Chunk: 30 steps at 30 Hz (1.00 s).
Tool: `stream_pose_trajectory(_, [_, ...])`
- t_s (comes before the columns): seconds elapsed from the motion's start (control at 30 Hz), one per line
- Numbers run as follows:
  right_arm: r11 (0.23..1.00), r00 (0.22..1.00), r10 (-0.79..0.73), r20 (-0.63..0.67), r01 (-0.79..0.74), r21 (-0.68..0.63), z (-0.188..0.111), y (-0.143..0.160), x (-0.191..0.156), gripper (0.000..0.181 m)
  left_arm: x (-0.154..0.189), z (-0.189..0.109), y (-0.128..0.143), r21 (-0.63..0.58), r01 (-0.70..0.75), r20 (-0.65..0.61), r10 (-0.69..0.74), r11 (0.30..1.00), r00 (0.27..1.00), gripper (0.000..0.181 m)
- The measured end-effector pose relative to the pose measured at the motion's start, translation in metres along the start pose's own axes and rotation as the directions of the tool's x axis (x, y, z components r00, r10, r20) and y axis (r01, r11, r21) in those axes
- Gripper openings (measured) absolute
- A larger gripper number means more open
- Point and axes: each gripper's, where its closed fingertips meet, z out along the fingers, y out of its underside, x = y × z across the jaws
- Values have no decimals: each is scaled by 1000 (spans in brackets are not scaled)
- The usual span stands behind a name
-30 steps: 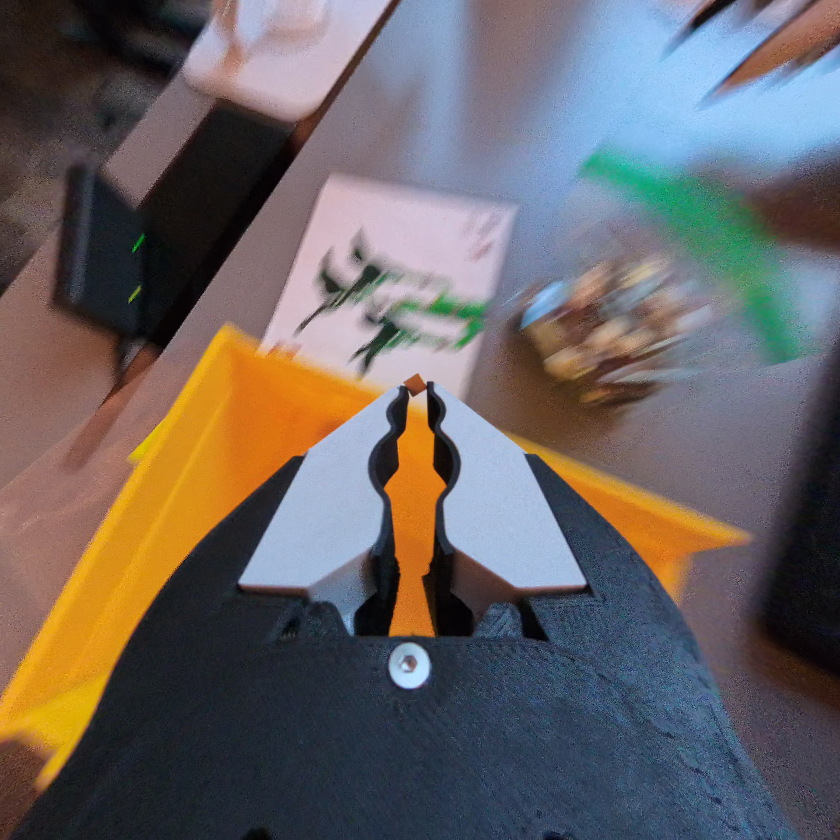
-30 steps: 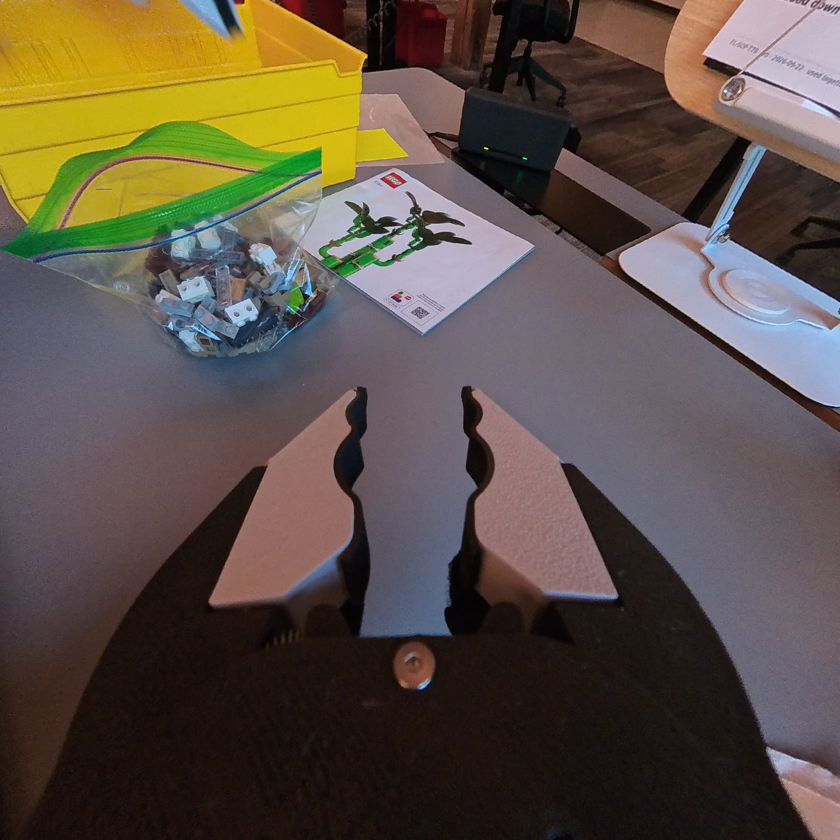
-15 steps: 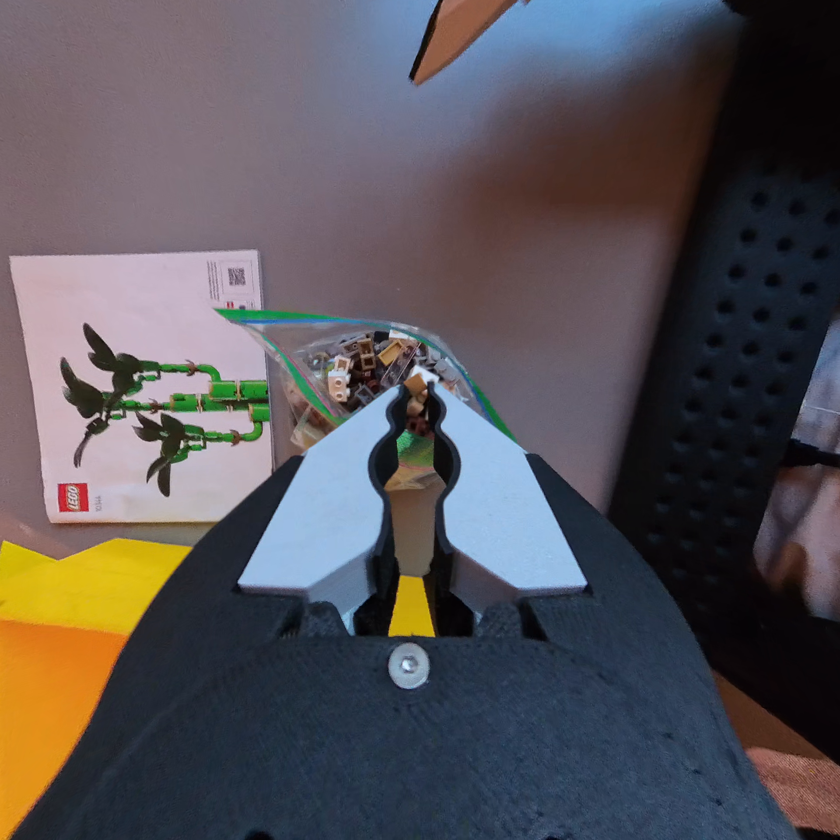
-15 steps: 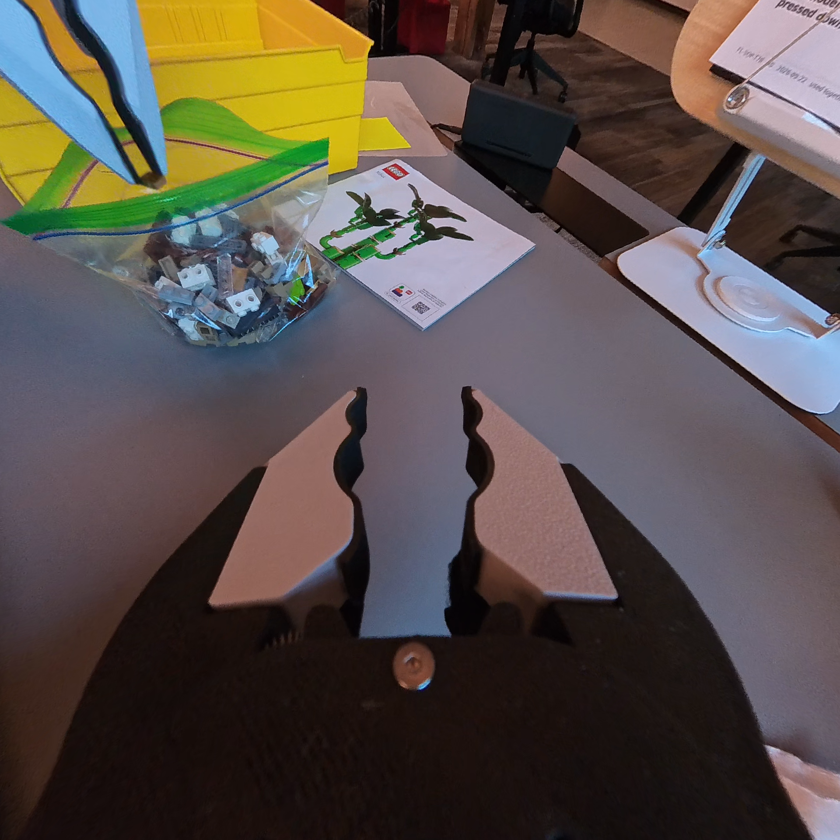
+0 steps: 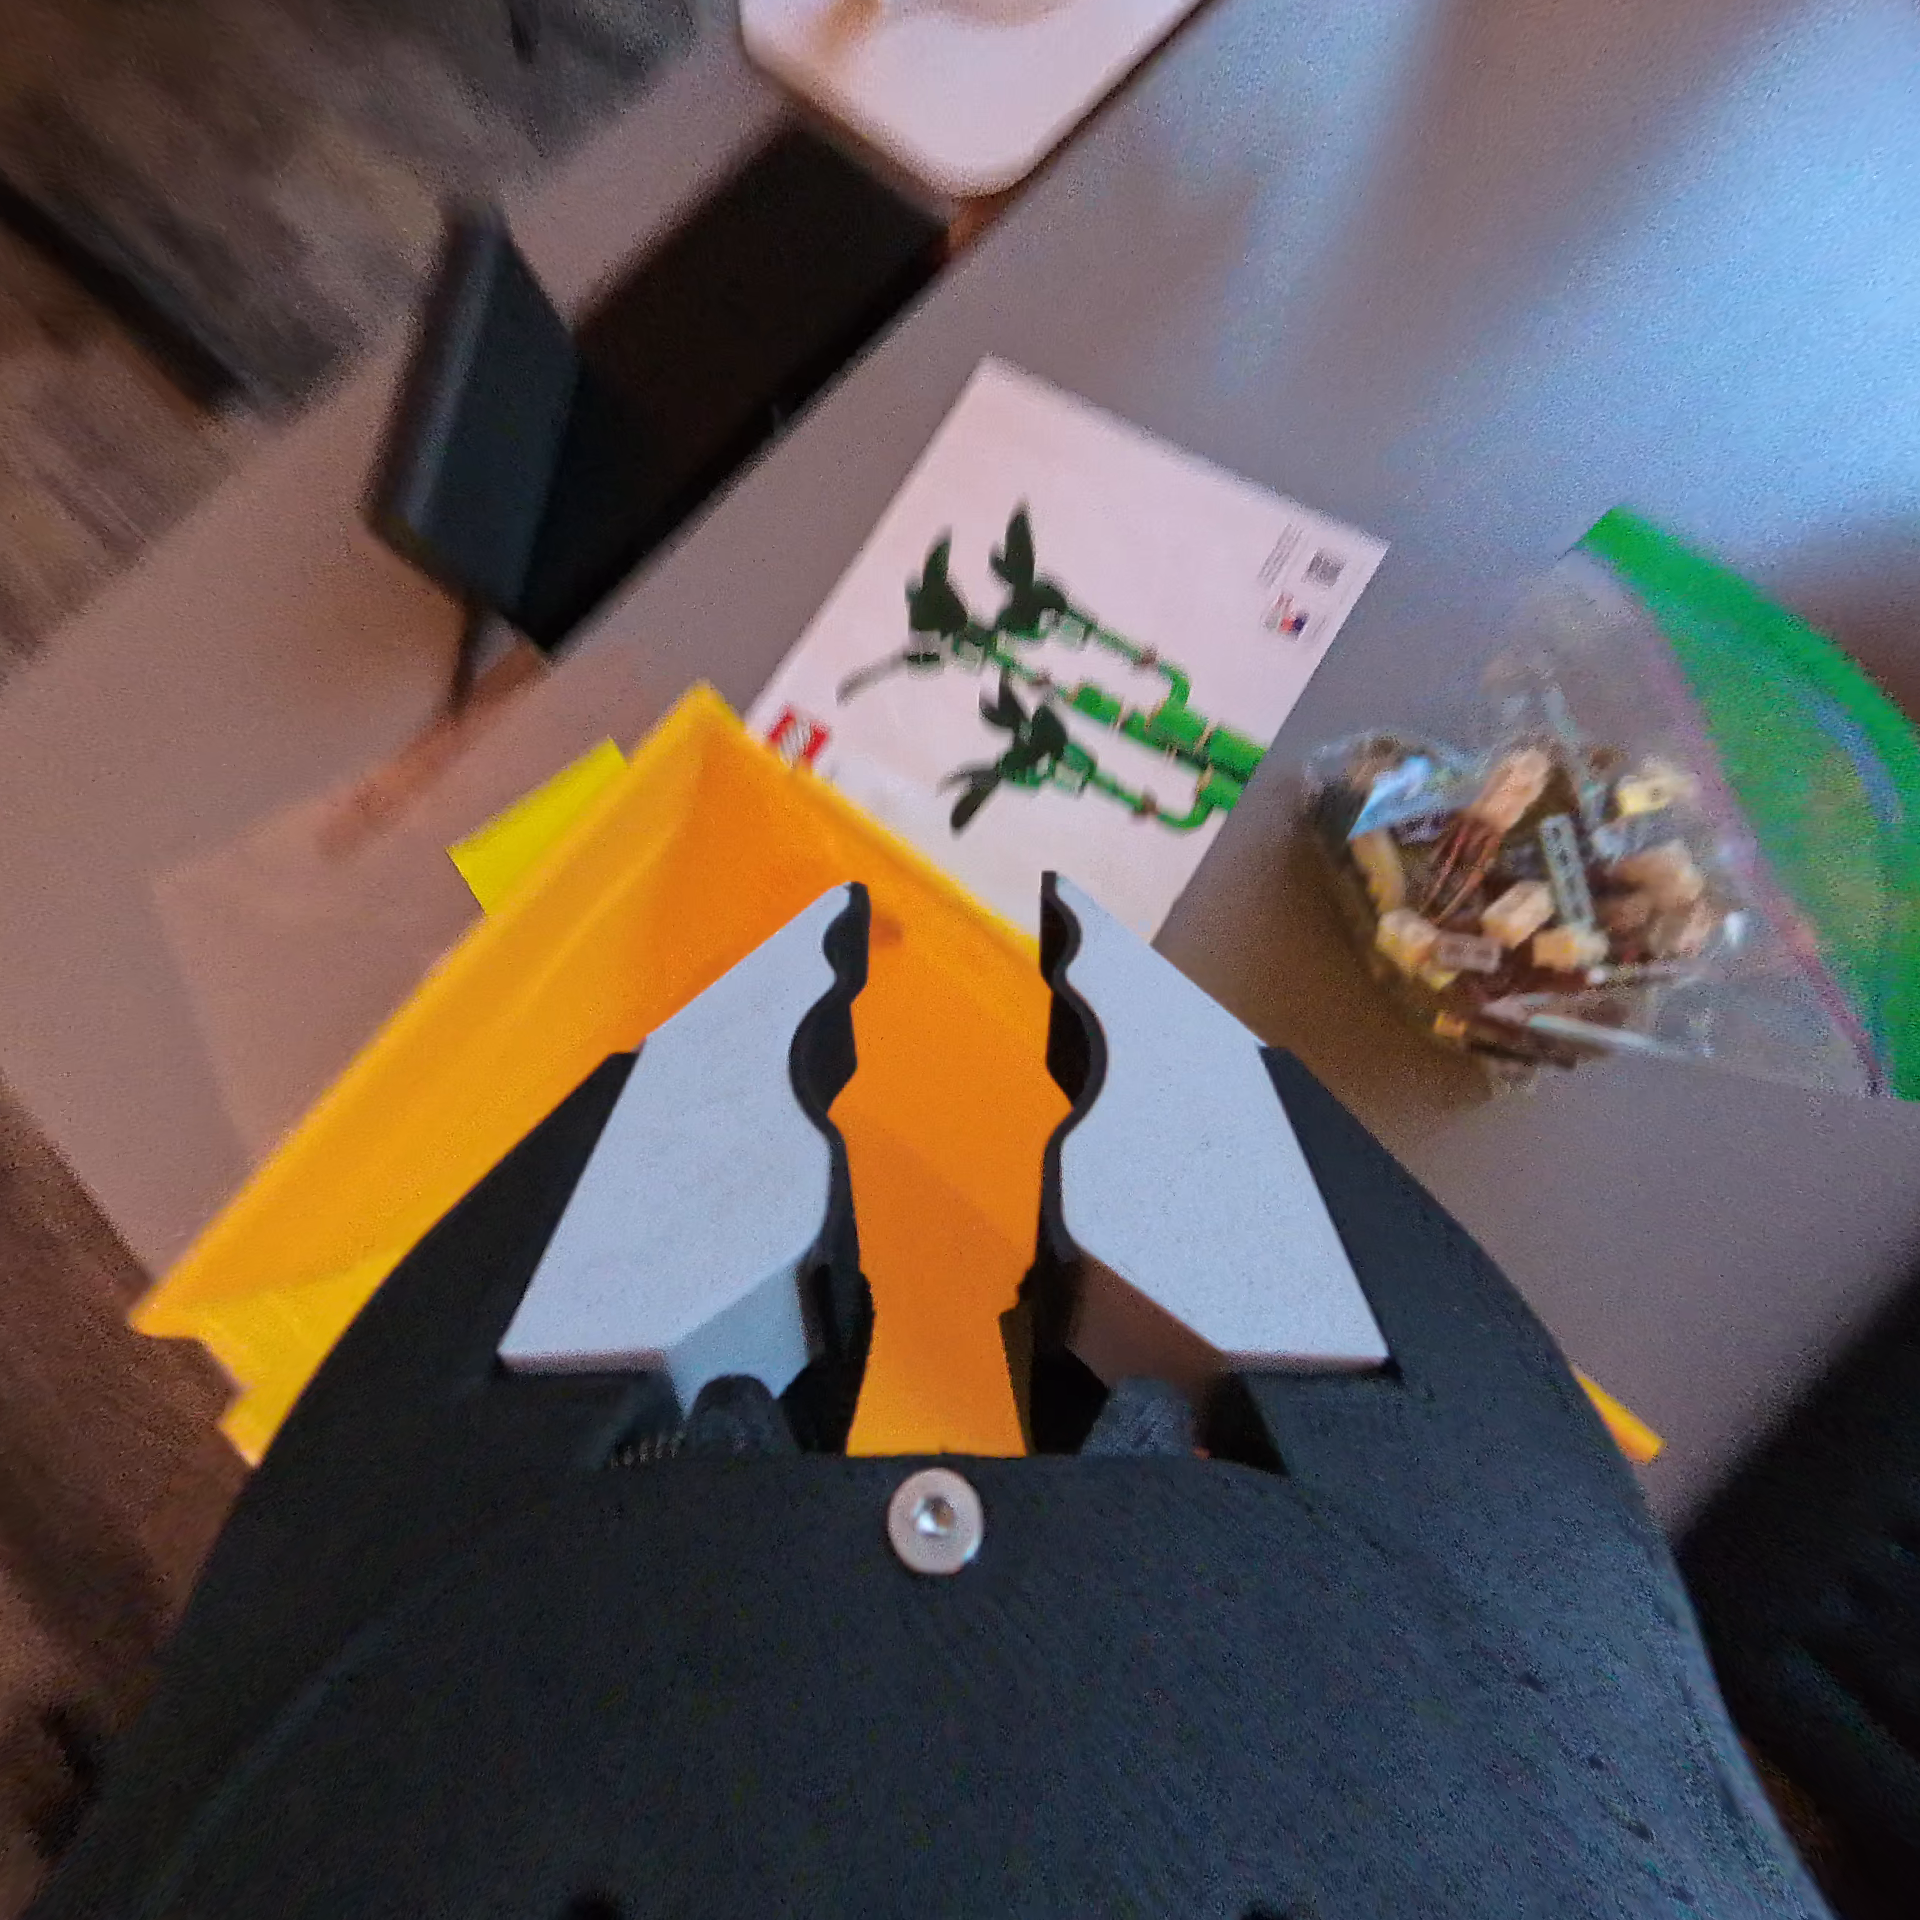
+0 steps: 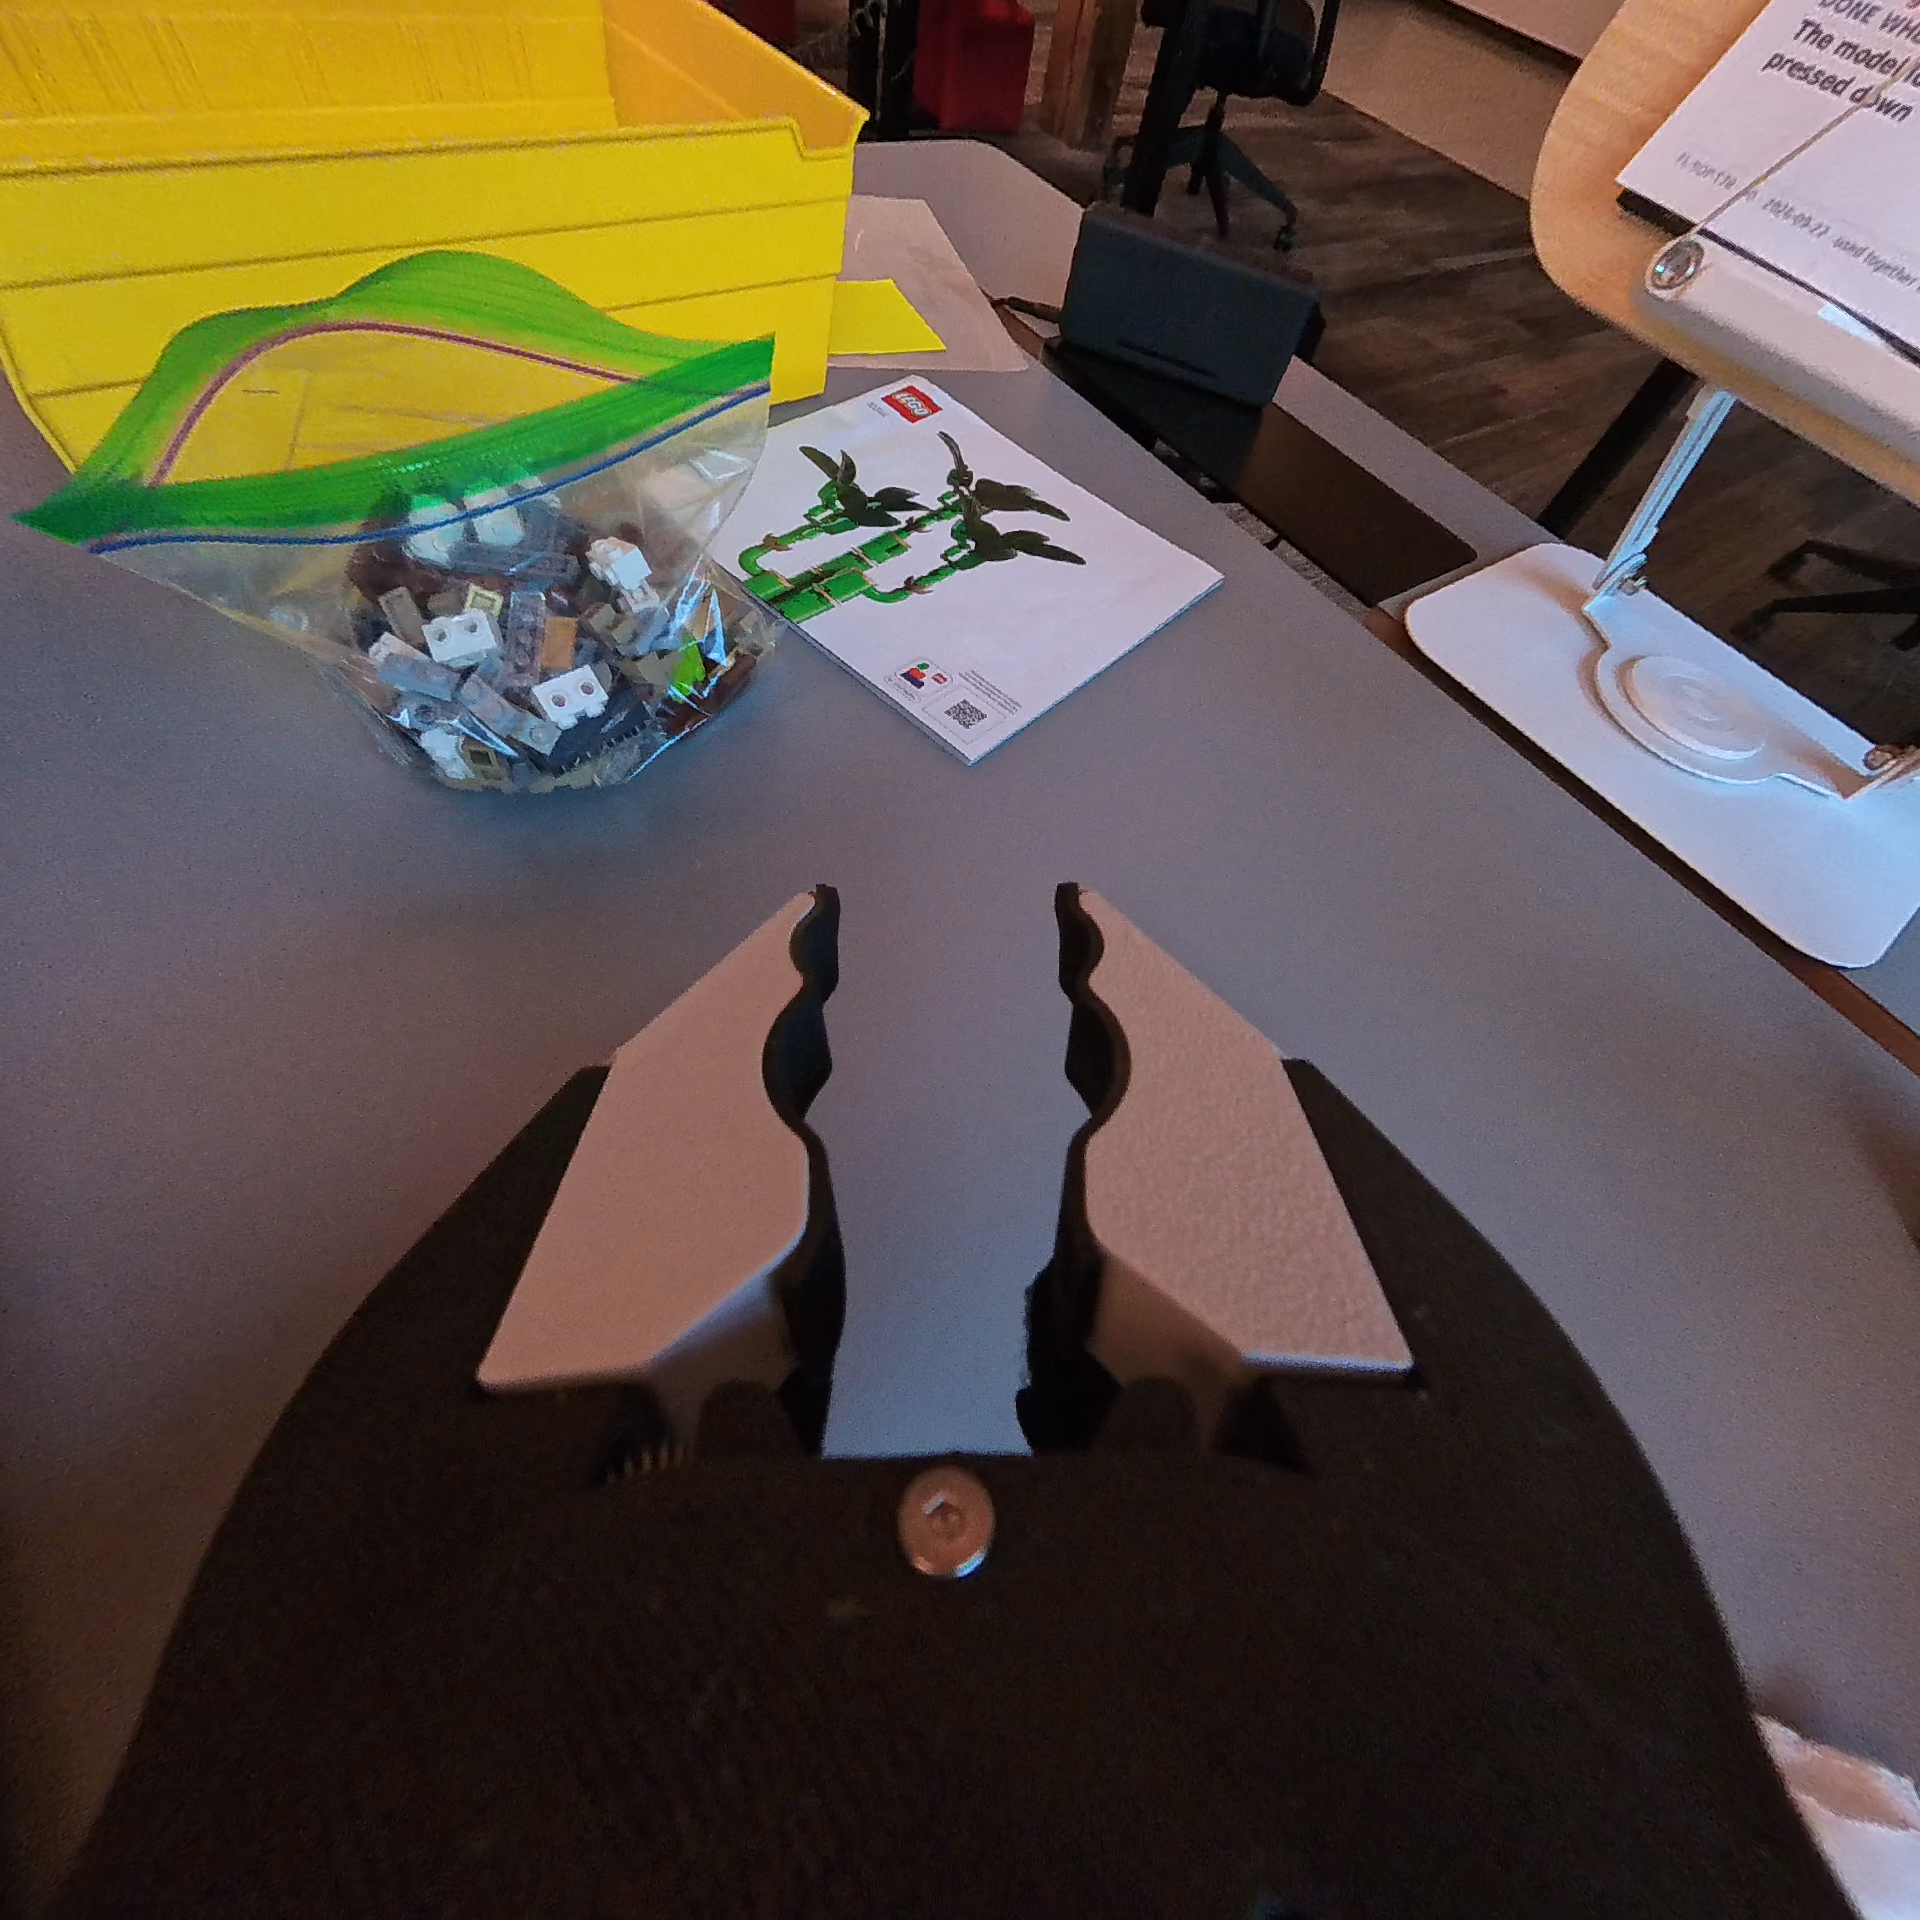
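**Both claws empty, left over bin**

Left claw (image 5: pixel 948 899): jaws apart, gripping nothing, above the yellow bin (image 5: pixel 499 1060). Brick bag (image 5: pixel 1558 894) lies ahead-right of it, booklet (image 5: pixel 1081 665) straight ahead. Right claw (image 6: pixel 940 904): parted, empty, over bare table (image 6: pixel 1299 883); bag ahead-left.

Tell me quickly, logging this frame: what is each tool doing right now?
Left tool: open, empty, above the yellow bin.
Right tool: open, empty, over the grey table.

Grey table (image 6: pixel 1299 883), dark wood floor (image 6: pixel 1455 270), black office chair (image 6: pixel 1226 94) behind.
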Motion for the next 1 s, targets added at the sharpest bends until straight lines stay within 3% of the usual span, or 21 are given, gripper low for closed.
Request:
stream_pose_trajectory(0.13, [1000,1000,4,7,-4,-5,2,1,-2,42,-16,39,59,-223,112,-139,-145,968,980,26])
stream_pose_trajectory(0.33, [998,998,52,25,-53,30,2,-1,0,42,-28,96,96,-284,-172,-208,115,943,971,44])
stream_pose_trajectory(0.43, [996,996,78,34,-80,42,1,0,2,41,-30,108,97,-249,-292,-233,236,923,944,55])
stream_pose_trajectory(0.57, [995,995,93,37,-94,38,2,2,4,42,-26,115,90,-184,-390,-253,340,902,906,52])
stream_pose_trajectory(0.67, [996,995,88,42,-89,21,4,6,2,42,-15,114,94,-175,-392,-341,318,903,885,31])
stream_pose_trajectory(0.77, [997,996,82,45,-83,13,5,7,1,42,-15,114,93,-185,-331,-363,249,925,898,28])
stream_pose_trajectory(0.9, [996,995,84,47,-85,19,4,5,1,41,-27,110,99,-247,-327,-279,256,912,926,6])
stream_pose_trajectory(1.0, [996,995,84,48,-85,26,3,4,0,41,-40,96,93,-250,-259,-180,218,933,959,3])
